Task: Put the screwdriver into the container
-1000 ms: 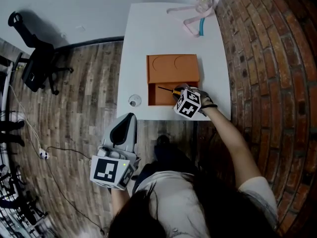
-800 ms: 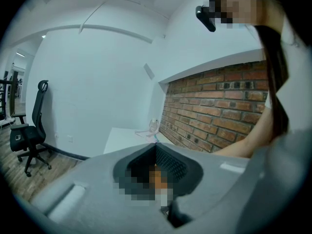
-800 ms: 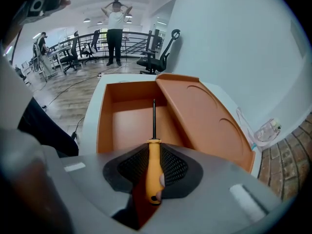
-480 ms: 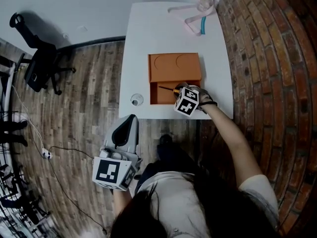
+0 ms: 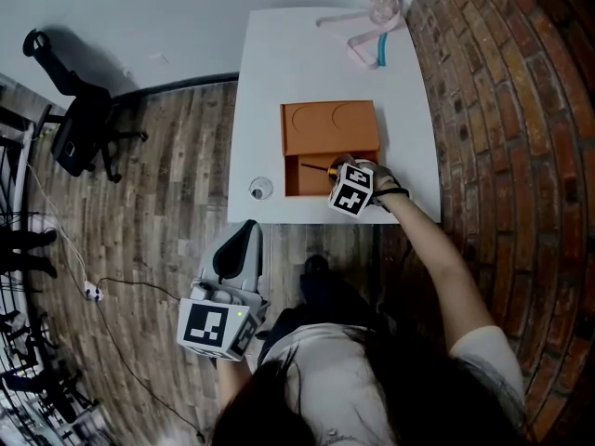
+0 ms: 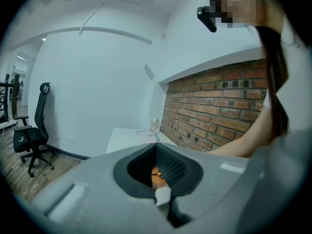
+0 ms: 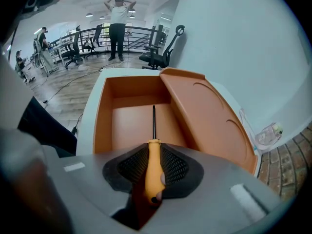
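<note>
The right hand-held gripper (image 7: 154,165) pinched the orange handle of the screwdriver (image 7: 154,152) between its two black pads. The handle sat right in the middle of the jaws. The thin dark metal rod stuck straight out in front of them.

The rod reached over the open part of the orange container (image 7: 104,116). Its tip pointed at the far wall of that open part. I could not tell if the tip touched the bottom. Just to the right of the rod was the container's flat covered part (image 7: 209,116), with round shapes pressed into it.

From the head view, the right hand-held gripper (image 5: 337,177) was at the near edge of the container (image 5: 330,128), which sat on the white surface (image 5: 279,63). The screwdriver (image 5: 314,166) lay across the open part, with its tip pointing left.

The left hand-held gripper (image 5: 244,235) was down low, off the surface and over the wood floor (image 5: 167,184). Its jaws met at the tips and held nothing. It was well apart from the screwdriver.

A small round thing (image 5: 260,190) sat near the front left corner of the surface. A pink ribbon (image 5: 358,40) lay at the far end. A black chair (image 5: 79,128) stood on the floor. A brick wall (image 5: 502,110) ran along the right side.
</note>
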{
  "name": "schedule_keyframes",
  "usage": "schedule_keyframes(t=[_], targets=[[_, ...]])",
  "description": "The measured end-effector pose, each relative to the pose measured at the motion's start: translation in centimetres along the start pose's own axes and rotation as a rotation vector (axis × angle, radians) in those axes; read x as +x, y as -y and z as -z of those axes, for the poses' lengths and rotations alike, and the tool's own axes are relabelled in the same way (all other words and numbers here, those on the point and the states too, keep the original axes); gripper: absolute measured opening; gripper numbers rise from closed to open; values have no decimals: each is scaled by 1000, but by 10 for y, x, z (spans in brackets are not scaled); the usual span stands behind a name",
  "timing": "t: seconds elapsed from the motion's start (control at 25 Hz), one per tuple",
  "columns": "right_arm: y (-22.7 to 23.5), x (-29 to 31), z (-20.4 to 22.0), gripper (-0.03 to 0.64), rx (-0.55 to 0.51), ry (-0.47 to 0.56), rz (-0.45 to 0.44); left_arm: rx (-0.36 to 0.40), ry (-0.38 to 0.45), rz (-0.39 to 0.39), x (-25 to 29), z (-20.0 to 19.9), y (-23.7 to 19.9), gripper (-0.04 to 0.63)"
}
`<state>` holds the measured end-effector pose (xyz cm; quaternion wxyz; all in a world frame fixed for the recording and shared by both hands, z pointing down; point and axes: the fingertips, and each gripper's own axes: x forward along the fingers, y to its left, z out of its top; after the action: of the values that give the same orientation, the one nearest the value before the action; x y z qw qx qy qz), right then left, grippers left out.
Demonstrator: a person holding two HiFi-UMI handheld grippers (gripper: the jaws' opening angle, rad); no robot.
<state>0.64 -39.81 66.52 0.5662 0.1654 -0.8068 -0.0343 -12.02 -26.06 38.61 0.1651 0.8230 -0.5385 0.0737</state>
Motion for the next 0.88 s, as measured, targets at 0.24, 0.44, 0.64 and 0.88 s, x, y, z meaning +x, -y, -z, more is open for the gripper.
schedule_keyframes(t=[0.24, 0.44, 0.64, 0.88], targets=[[3, -7, -4, 92, 14, 19, 29, 8, 12, 6, -8, -2, 4, 0], [3, -13, -1, 92, 33, 26, 57, 19, 2, 9, -15, 1, 8, 0], [3, -27, -5, 92, 60, 51, 95, 34, 19, 30, -21, -1, 14, 0], [3, -48, -7, 81, 123, 83, 150, 44, 49, 51, -32, -6, 19, 0]])
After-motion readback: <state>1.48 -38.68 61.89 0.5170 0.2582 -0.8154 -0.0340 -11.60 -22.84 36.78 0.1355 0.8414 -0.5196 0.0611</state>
